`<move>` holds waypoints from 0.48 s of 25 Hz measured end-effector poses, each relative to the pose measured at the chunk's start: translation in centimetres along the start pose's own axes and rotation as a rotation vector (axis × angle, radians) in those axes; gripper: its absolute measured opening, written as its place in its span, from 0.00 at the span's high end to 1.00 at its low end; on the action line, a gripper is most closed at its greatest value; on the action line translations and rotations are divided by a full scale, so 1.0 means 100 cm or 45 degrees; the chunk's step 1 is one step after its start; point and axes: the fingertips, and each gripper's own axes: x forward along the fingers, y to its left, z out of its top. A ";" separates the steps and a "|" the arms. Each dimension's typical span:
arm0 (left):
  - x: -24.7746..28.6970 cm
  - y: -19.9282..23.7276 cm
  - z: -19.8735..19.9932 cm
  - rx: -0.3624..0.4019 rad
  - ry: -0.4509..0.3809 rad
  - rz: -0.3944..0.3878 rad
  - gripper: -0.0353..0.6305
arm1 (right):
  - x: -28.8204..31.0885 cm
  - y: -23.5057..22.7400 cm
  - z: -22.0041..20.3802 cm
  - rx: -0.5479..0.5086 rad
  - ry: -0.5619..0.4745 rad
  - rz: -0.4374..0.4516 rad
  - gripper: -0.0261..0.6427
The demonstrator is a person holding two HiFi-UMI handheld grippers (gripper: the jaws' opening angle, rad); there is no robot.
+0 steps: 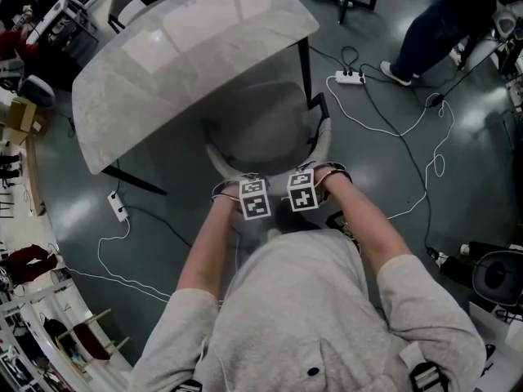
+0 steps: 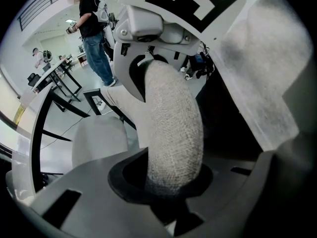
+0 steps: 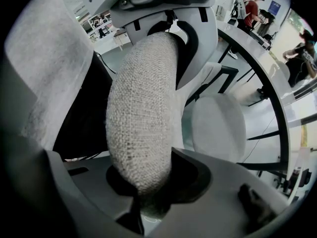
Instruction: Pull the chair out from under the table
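The left gripper [image 2: 174,190] pinches the padded backrest [image 2: 173,128] of the chair [image 1: 265,133], whose seat lies partly under the table [image 1: 147,64], and the right gripper [image 3: 143,190] clamps the same rim, so the pull looks under way and next calls for an even, level draw toward the person.

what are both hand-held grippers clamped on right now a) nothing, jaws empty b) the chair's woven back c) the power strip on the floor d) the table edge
b: in each gripper view the woven chair back runs down between the jaws, with the left hand-held gripper and the right hand-held gripper closed on it, clear of the table.
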 end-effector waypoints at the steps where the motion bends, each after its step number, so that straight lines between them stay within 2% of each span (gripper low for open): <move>1: -0.001 0.000 0.000 0.000 -0.001 0.000 0.80 | 0.000 0.001 0.000 0.002 0.001 0.002 0.80; 12: 0.001 -0.018 0.000 0.011 -0.002 -0.005 0.80 | 0.002 0.020 0.003 0.012 0.009 0.010 0.80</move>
